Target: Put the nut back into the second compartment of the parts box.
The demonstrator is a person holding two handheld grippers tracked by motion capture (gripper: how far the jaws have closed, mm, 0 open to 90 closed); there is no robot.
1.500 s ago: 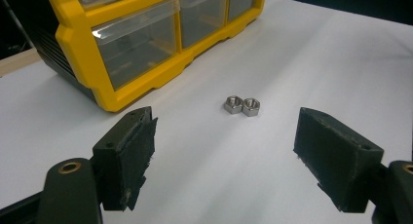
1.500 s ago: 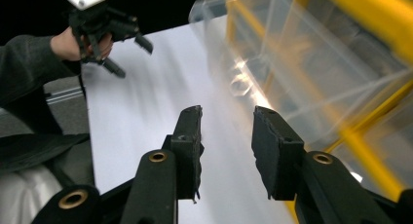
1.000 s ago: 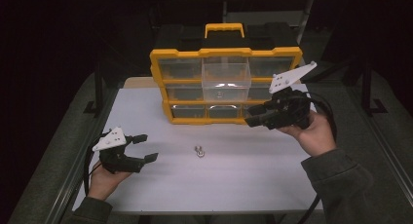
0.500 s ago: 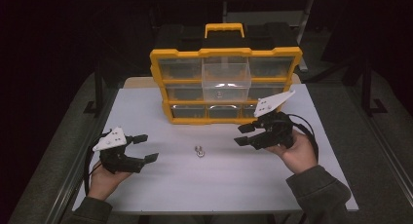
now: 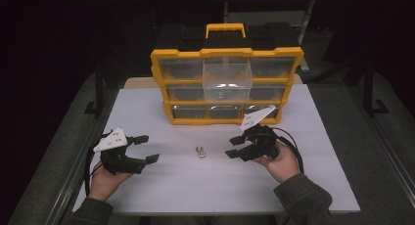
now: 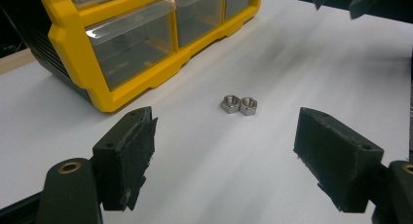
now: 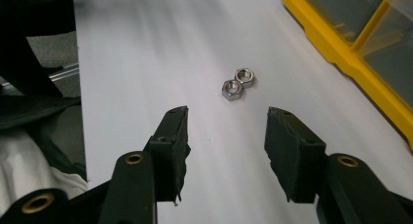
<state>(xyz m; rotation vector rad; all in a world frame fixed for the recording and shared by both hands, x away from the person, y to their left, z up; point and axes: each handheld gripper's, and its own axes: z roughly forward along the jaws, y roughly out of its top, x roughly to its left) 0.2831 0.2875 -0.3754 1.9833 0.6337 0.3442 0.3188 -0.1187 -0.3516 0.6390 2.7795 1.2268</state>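
Two small steel hex nuts (image 5: 199,151) lie touching each other on the white table top, between my two grippers; they are also the nuts (image 6: 239,104) in the left gripper view and the nuts (image 7: 239,84) in the right gripper view. My left gripper (image 5: 146,148) rests low at the table's left, open wide and empty (image 6: 224,160). My right gripper (image 5: 236,147) sits just right of the nuts and points at them, open with nothing between its pads (image 7: 226,146). Its jaws have just been opening.
A yellow organiser (image 5: 226,86) with clear drawers stands at the back of the table top (image 5: 313,151); its top middle drawer (image 5: 227,80) is pulled out. A person's hands hold both grippers from the near edge.
My right gripper has come down from in front of the organiser to the table surface, leftward toward the nuts, with its jaws wider. The left gripper has stayed put.
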